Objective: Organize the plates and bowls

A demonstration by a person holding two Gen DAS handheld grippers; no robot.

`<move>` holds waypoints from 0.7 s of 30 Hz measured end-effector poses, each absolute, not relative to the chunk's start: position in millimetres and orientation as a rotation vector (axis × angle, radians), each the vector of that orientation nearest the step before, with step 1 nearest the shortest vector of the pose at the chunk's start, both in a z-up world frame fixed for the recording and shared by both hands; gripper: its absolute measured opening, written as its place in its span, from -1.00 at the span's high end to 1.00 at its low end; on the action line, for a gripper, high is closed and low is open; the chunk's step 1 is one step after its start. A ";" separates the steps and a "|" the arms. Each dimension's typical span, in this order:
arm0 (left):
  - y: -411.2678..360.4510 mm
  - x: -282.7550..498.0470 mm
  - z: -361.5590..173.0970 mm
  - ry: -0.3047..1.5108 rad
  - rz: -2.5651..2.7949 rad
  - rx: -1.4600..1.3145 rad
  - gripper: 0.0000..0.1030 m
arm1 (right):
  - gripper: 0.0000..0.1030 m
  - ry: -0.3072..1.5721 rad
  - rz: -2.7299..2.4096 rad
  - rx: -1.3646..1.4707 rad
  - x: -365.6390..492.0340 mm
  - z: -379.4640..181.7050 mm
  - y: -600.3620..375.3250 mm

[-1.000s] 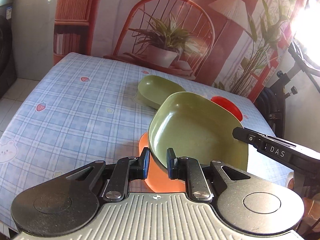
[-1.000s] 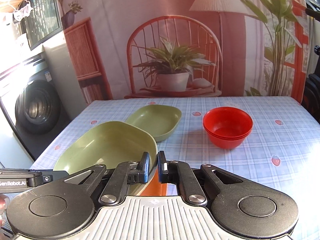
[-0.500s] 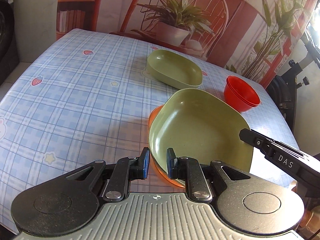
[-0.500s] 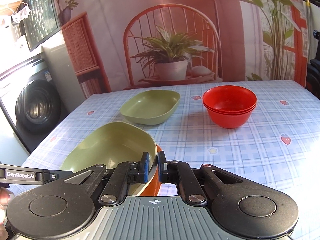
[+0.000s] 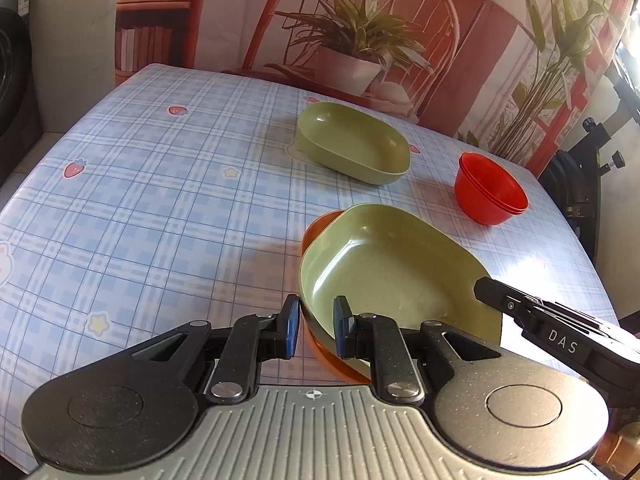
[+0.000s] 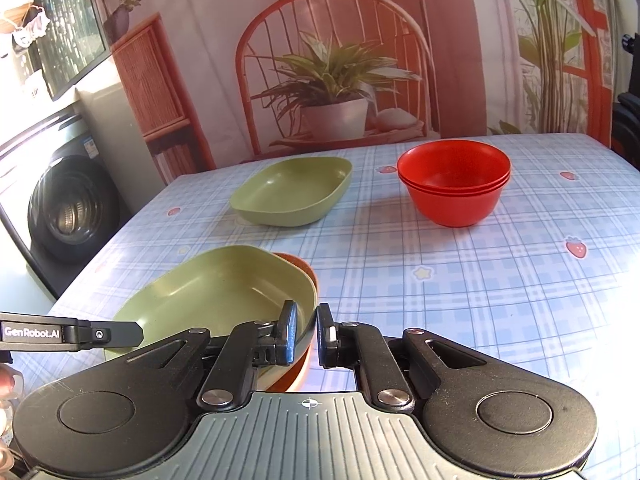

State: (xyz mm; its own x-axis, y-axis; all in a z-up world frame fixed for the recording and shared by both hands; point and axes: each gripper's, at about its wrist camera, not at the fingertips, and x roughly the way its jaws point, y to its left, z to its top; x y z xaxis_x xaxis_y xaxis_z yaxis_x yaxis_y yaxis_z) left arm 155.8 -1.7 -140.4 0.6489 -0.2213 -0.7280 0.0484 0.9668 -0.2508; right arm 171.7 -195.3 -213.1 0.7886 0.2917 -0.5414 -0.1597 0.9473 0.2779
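Observation:
A green dish (image 5: 392,268) lies nested in an orange dish (image 5: 320,224), and both grippers hold this stack low over the table. My left gripper (image 5: 316,332) is shut on the near rim of the stack. My right gripper (image 6: 308,334) is shut on the opposite rim (image 6: 224,284). Whether the orange dish touches the cloth I cannot tell. A finger of the right gripper (image 5: 520,308) shows at the stack's right side in the left wrist view. A second green dish (image 6: 292,192) and a stack of red bowls (image 6: 456,180) stand farther back.
The table (image 5: 160,208) has a blue checked cloth with strawberries and stars. A washing machine (image 6: 68,208) stands off its left edge and a printed backdrop hangs behind. Black exercise equipment (image 5: 580,176) stands past the right edge. A hand's fingertips (image 6: 6,380) show at the lower left.
Both grippers have come down with the green and orange stack, which now sits lower against the cloth. The grip on both rims is unchanged.

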 end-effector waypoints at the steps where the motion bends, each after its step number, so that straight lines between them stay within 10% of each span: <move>1: -2.2 155.7 -140.6 0.855 -0.154 -0.216 0.64 | 0.82 0.616 0.244 0.220 171.4 -213.2 -194.9; 21: 4.2 157.0 -135.9 0.844 -0.120 -0.244 0.62 | 0.82 0.628 0.245 0.166 174.6 -214.5 -190.3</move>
